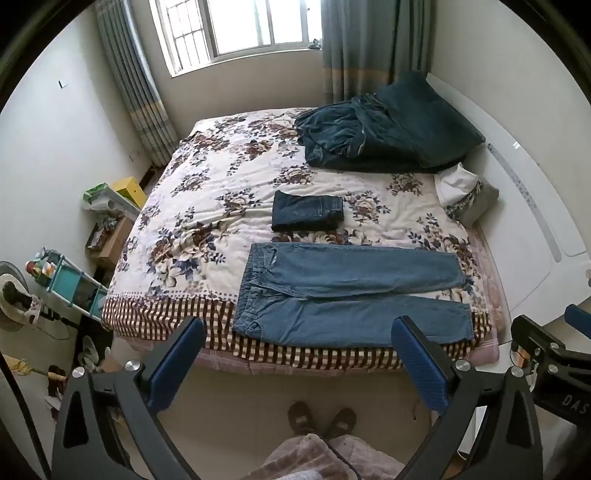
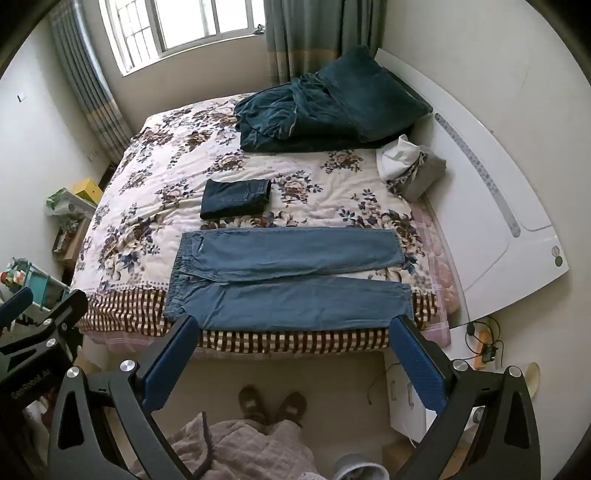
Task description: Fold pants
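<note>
Both fingers released, I hold nothing: left gripper (image 1: 297, 332), right gripper (image 2: 293, 330) | light jeans (image 1: 351, 291) flat beyond fingertips | bed (image 1: 207, 184)

Pants (image 1: 351, 295) flat at bed (image 1: 207, 184) near edge; folded pair (image 1: 308, 212) behind

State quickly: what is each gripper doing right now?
Left gripper: open, fingers wide, holding nothing.
Right gripper: open, fingers wide, holding nothing.

Both wrist cameras look steeply down from beside the bed (image 1: 155, 310), set back from its near edge, side by side; both views share the whole bed and the window (image 2: 184, 26).
</note>
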Demonstrator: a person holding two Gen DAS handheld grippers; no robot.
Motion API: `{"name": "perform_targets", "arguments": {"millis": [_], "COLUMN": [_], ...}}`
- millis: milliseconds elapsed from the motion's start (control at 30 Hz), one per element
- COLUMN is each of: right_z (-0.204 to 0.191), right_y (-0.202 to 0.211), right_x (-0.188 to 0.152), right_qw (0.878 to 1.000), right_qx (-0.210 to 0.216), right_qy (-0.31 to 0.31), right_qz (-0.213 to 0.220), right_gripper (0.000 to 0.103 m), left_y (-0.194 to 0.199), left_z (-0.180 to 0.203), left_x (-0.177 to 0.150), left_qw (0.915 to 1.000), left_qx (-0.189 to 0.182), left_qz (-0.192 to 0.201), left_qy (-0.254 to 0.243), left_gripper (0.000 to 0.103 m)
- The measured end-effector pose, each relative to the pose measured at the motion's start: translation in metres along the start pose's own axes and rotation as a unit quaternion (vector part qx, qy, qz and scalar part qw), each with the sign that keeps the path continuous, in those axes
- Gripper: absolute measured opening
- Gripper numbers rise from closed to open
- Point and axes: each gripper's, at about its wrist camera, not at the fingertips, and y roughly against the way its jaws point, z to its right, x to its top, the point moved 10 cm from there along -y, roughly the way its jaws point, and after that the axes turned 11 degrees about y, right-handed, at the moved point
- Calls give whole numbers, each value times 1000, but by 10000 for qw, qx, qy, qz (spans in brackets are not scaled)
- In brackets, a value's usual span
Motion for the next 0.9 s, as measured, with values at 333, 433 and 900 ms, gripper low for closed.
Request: {"name": "perform_targets", "arguments": {"millis": [333,433,900], "right_z": [-3,-5,-16], "right_y": [-1,-1,-4], "right_x": [1,-1,0], "right_qw": [10000,10000,9999], "right_qx": [37,51,149], "right_qy": [-21,-13,24], "right_qz": [-4,-11,-48], "right_gripper": [103,103,103], "left_y": [-2,-2,-2], "left_z": [1,1,2], "left_x": [0,0,2], "left_qw": [10000,10000,10000], "left_qx": [41,50,35], "left_qz": [-30,-36,-35], "left_qy": [-43,-41,-15], "left_gripper": [103,103,103]}}
